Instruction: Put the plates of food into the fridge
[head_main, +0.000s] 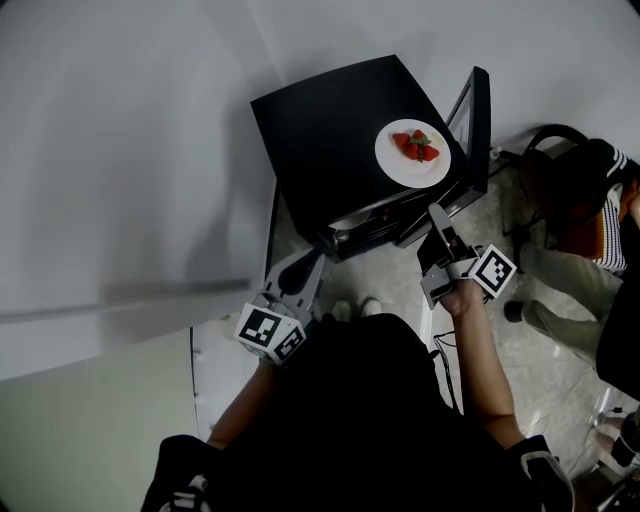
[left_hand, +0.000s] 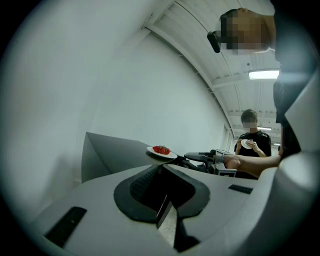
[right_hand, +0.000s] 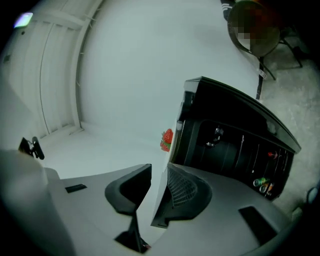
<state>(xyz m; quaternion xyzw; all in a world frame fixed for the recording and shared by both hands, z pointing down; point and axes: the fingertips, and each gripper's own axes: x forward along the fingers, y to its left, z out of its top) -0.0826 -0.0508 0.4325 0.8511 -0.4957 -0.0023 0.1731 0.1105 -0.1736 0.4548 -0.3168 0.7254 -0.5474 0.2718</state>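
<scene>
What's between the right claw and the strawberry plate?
Only the front edge of the fridge top. In the head view the right claw sits just short of the plate, with nothing else between.

Head view: steeply down on small black box-shaped fridge (head_main: 340, 140) at 12 o'clock. Left gripper view: low, across its top. Right gripper view: near its open front. All share round white plate of strawberries (head_main: 412, 152).

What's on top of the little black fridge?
A white plate with red strawberries sits on top of the fridge, near its open door. The berries cover the plate's middle, so anything beneath them is hidden.
</scene>
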